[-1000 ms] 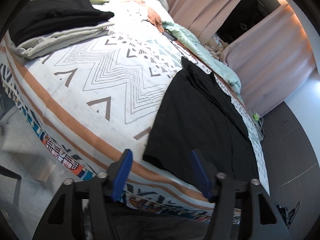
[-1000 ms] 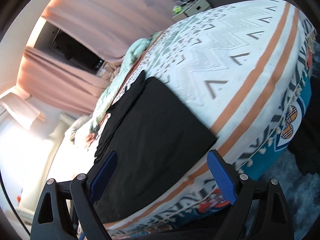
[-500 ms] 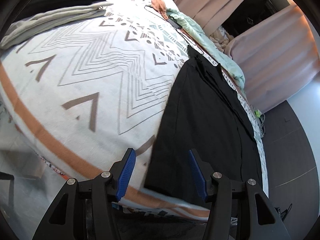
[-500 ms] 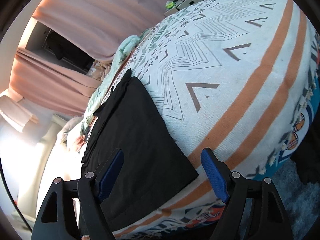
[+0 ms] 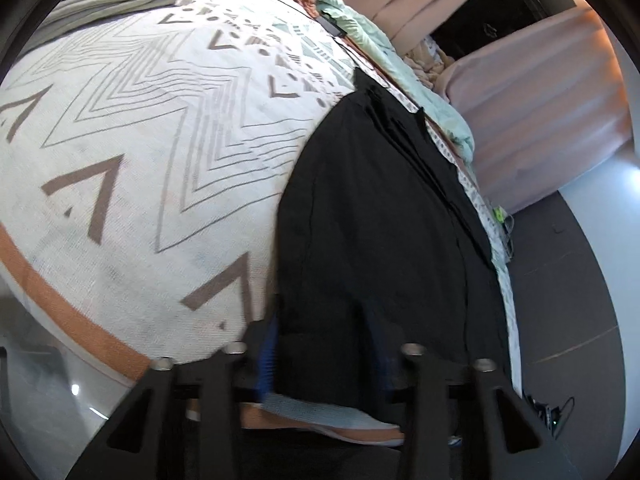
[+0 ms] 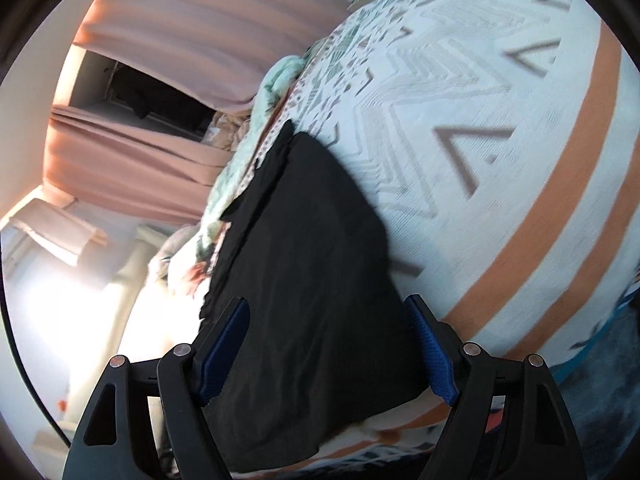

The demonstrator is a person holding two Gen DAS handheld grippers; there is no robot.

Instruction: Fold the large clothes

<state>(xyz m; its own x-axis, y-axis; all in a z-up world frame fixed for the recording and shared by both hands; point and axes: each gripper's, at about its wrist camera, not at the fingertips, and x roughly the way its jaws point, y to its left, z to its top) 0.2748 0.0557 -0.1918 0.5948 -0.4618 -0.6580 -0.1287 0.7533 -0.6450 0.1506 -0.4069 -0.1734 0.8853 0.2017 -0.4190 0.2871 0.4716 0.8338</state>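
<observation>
A black garment [image 5: 380,220] lies flat along one side of the bed, on a white bedspread [image 5: 140,160] with grey chevrons and orange stripes. My left gripper [image 5: 322,344] is low over the garment's near corner. Its jaws are closing with the cloth edge between the blurred blue pads, and a gap still shows. In the right wrist view the same garment [image 6: 304,240] runs away from me over the bedspread [image 6: 500,160]. My right gripper [image 6: 326,308] straddles its other near corner, jaws wide and closing slightly, with cloth between the pads but not pinched.
Folded grey and black clothes [image 5: 100,0] are stacked at the bed's far left. A mint blanket [image 5: 400,68] lies along the far edge, with pink curtains [image 5: 540,100] behind it. Dark floor [image 5: 568,280] and cables lie to the right. The bedspread's fringe hangs over the near edge.
Both grippers have come down and in toward the garment's near edge. The left jaws have narrowed markedly around the corner. The right jaws have narrowed a little.
</observation>
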